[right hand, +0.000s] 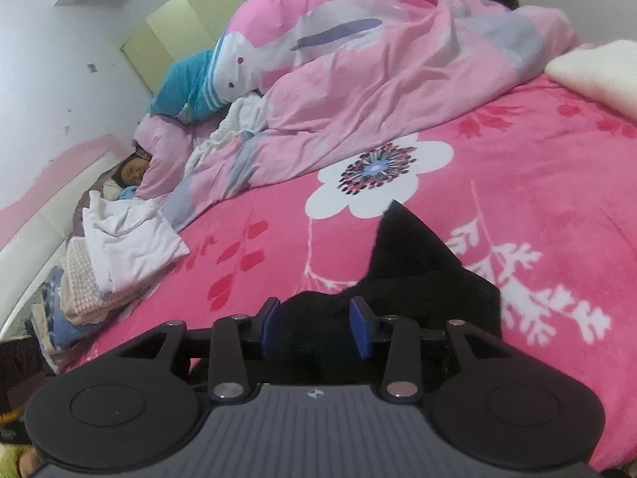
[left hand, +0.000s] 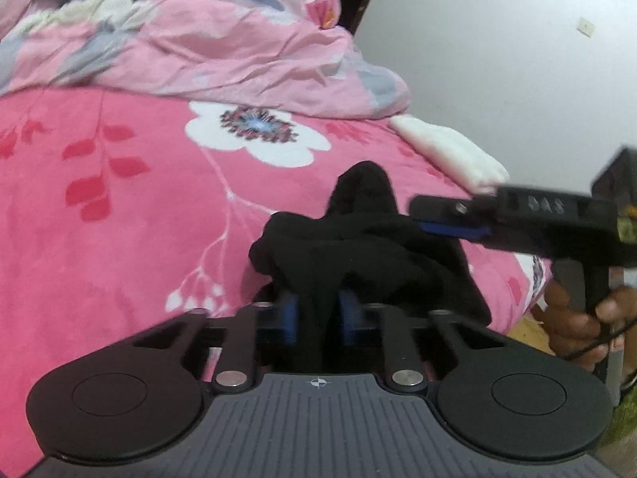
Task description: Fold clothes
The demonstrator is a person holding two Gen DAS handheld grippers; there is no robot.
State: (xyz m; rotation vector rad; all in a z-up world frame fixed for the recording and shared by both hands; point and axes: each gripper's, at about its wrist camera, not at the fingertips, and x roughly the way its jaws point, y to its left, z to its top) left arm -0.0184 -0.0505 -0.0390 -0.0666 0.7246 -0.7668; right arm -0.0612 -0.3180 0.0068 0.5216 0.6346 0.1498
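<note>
Left gripper: nearest in the left wrist view, its blue pads pinched together on a fold of the black garment, cloth bunched over and between them.
Black garment: crumpled in a heap on the bed, near the bed's right edge, one pointed corner sticking up toward the white flower print.
Right gripper: jaws standing apart, black cloth lying between the blue pads; I cannot tell whether the pads press on it. Seen from the left wrist camera, it comes in side-on from the right, its tip over the garment.
Hand: curled around the right gripper's handle, just past the bed's right edge.
Bed cover: bright pink with white flowers and red leaves, flat and bare across its middle, giving open room beyond the garment and to its left.
Pink quilt: rumpled in a long heap along the far side of the bed, closing off that edge.
White folded cloth: lying at the bed's right edge, near the quilt's end, apart from the black garment.
Stack of clothes: white and pale pieces piled at the bed's left edge, well apart from the grippers.
Person: lying at the far left corner, mostly under the quilt.
Wall: pale, close behind the bed's right edge.
</note>
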